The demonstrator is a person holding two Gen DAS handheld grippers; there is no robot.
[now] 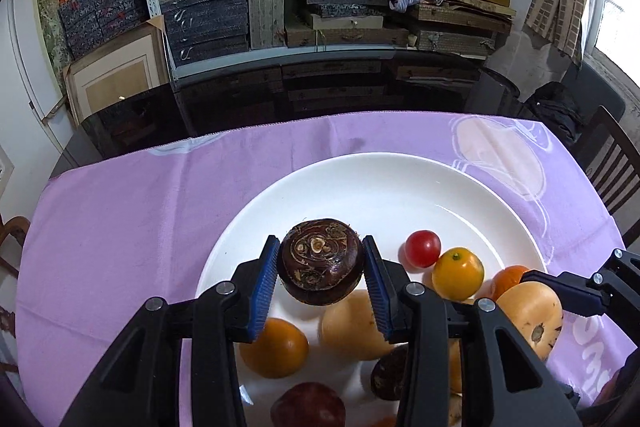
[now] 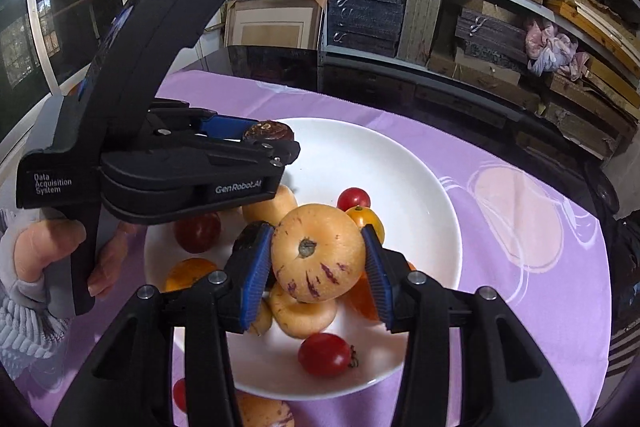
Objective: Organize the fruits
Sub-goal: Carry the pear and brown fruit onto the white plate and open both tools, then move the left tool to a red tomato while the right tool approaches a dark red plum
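While both loads are hanging over the plate [image 1: 460, 187], left tool [image 1: 320, 267] is clamping a chestnut [image 1: 320, 261], right tool [image 2: 318, 263] a melon [image 2: 318, 253]. Lowering each toward bare rim at 12 o'clock is looking wisest, releasing gently so neither is rolling.

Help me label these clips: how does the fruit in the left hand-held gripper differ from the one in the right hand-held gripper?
The left hand-held gripper clamps a dark brown, flattened round fruit with ringed markings; the right hand-held gripper clamps a pale yellow-orange round fruit with purple streaks. The brown fruit looks glossy and dark, the streaked one matte and light. Both are held between blue pads above the white plate.
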